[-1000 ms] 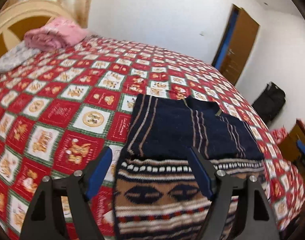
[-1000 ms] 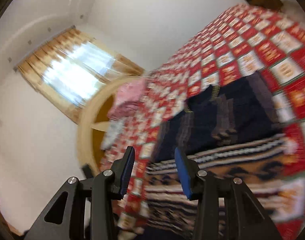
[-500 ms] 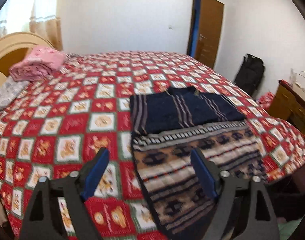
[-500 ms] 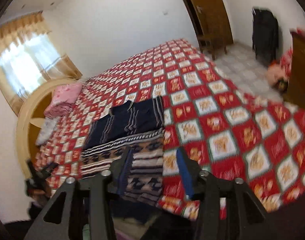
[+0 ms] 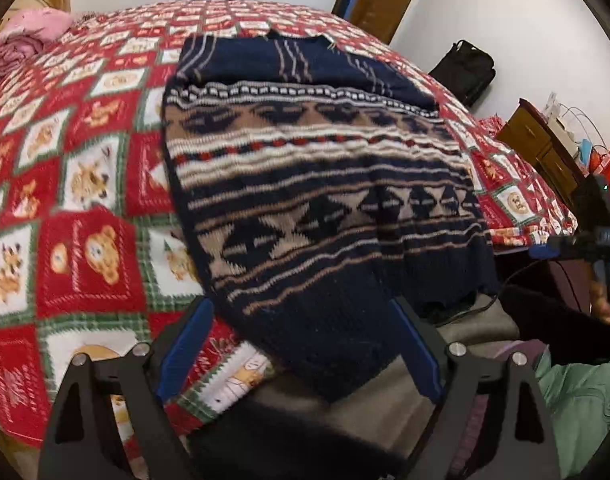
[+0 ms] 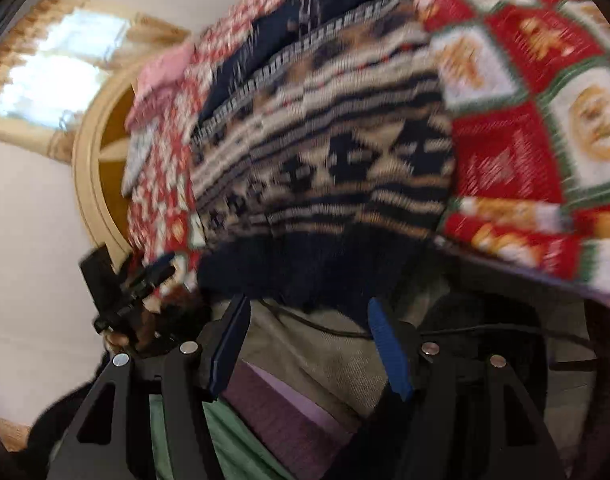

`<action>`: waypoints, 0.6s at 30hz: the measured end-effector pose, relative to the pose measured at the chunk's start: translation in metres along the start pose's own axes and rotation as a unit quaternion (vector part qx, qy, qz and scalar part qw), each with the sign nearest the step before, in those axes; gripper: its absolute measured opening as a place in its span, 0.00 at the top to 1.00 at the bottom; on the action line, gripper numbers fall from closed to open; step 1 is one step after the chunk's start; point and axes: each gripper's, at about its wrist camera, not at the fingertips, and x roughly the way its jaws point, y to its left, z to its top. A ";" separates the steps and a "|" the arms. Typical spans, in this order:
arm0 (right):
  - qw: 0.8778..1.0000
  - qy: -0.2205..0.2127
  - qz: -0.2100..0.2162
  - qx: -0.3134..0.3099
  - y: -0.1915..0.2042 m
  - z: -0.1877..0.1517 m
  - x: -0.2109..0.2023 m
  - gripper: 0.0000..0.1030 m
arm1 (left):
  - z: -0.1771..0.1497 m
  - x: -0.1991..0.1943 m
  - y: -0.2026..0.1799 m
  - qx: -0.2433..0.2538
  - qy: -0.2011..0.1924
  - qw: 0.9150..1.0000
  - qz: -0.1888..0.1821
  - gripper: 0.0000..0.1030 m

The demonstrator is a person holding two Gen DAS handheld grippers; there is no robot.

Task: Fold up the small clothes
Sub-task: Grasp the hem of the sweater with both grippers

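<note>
The patterned sweater [image 5: 317, 184] lies flat on the bed [image 5: 85, 184], with its dark hem hanging over the near edge – a handy place, I think, because you can take the hem from below and fold it up. Your left gripper [image 5: 301, 344] points steeply down at the left part of this hem; its fingers [image 5: 185, 344] are spread wide on either side of the cloth, released, and press on nothing. Your right gripper [image 6: 309, 344] is tilted down under the right part of the hem – its fingers [image 6: 389, 352] are apart and hold nothing. The right wrist view is blurred.
</note>
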 end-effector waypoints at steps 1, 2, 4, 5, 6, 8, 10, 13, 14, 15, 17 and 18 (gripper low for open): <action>1.000 0.004 0.000 0.005 -0.004 0.000 0.005 0.39 | -0.001 0.004 0.001 -0.007 0.004 1.000 -0.001 0.12; 1.000 0.006 0.002 0.013 -0.010 -0.001 0.009 0.39 | -0.003 0.012 0.003 -0.020 0.016 1.000 -0.007 0.12; 0.999 0.009 0.009 0.041 -0.025 -0.001 0.016 0.39 | -0.008 0.022 0.006 -0.042 0.035 0.998 -0.019 0.12; 0.998 0.012 0.011 0.053 -0.031 -0.003 0.018 0.39 | -0.011 0.028 0.007 -0.053 0.047 0.997 -0.026 0.13; 0.998 0.015 0.012 0.066 -0.039 -0.004 0.020 0.39 | -0.014 0.034 0.006 -0.061 0.060 0.996 -0.037 0.14; 0.997 0.015 0.010 0.079 -0.047 -0.005 0.022 0.39 | -0.020 0.042 0.002 -0.062 0.076 0.994 -0.050 0.14; 0.996 0.014 0.015 0.084 -0.051 -0.005 0.024 0.39 | -0.024 0.048 -0.003 -0.050 0.086 0.994 -0.036 0.14; 0.996 0.015 0.018 0.086 -0.054 -0.006 0.030 0.39 | -0.028 0.052 -0.003 -0.055 0.089 0.994 -0.038 0.14; 0.996 0.019 0.014 0.085 -0.054 -0.006 0.033 0.39 | -0.029 0.052 0.000 -0.064 0.088 0.993 -0.044 0.14; 0.996 0.022 0.011 0.085 -0.055 -0.007 0.036 0.39 | -0.029 0.053 0.001 -0.073 0.086 0.992 -0.051 0.17; 0.996 0.021 0.013 0.088 -0.055 -0.006 0.042 0.39 | -0.030 0.053 0.003 -0.083 0.086 0.991 -0.057 0.23; 0.996 0.020 0.013 0.089 -0.056 -0.006 0.043 0.39 | -0.030 0.053 0.004 -0.086 0.085 0.991 -0.059 0.27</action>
